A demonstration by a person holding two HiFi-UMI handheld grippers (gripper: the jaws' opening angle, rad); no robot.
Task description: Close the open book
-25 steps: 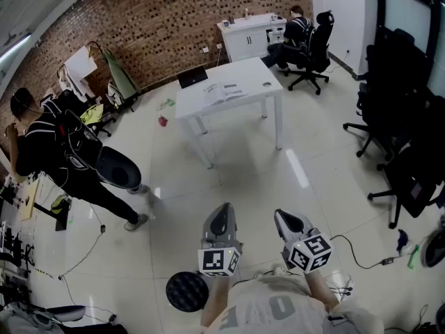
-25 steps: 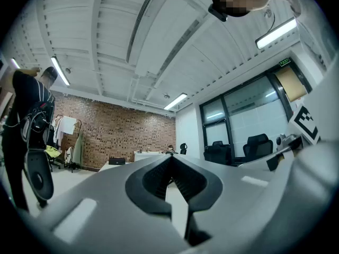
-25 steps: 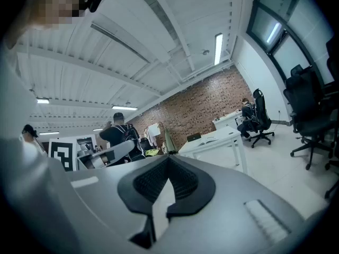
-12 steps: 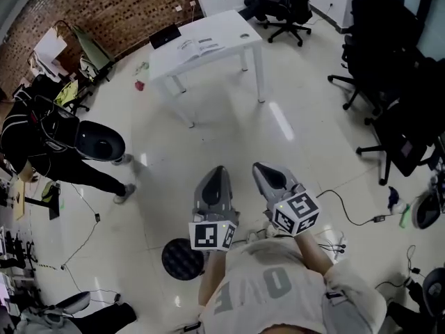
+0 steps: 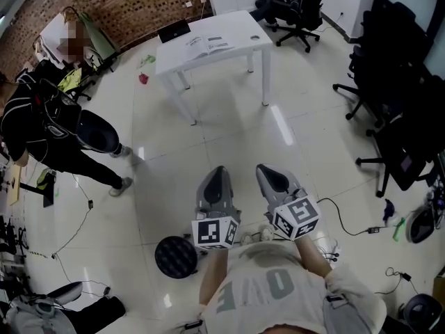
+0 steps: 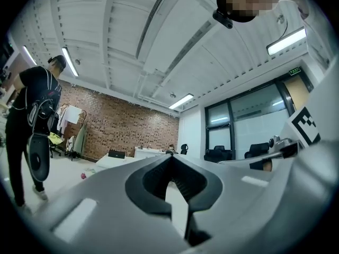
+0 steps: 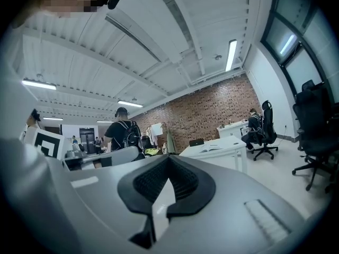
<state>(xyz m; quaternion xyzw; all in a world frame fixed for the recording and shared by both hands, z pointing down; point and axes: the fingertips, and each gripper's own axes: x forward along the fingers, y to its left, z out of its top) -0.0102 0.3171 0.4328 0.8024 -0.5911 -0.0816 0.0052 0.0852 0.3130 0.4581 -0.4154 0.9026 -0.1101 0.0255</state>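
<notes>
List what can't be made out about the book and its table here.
- Book, head view: too small to read, or to judge how wide it lies open.
- Small round thing on the table, head view: too small to name.
- Book, left gripper view: not findable; the left claw covers part of the far-off table.

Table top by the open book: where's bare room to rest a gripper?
Bare white table left of the open book, in front of the laptop; also the strip between book and the small round object. Back-left corner is crowded by the laptop.
</notes>
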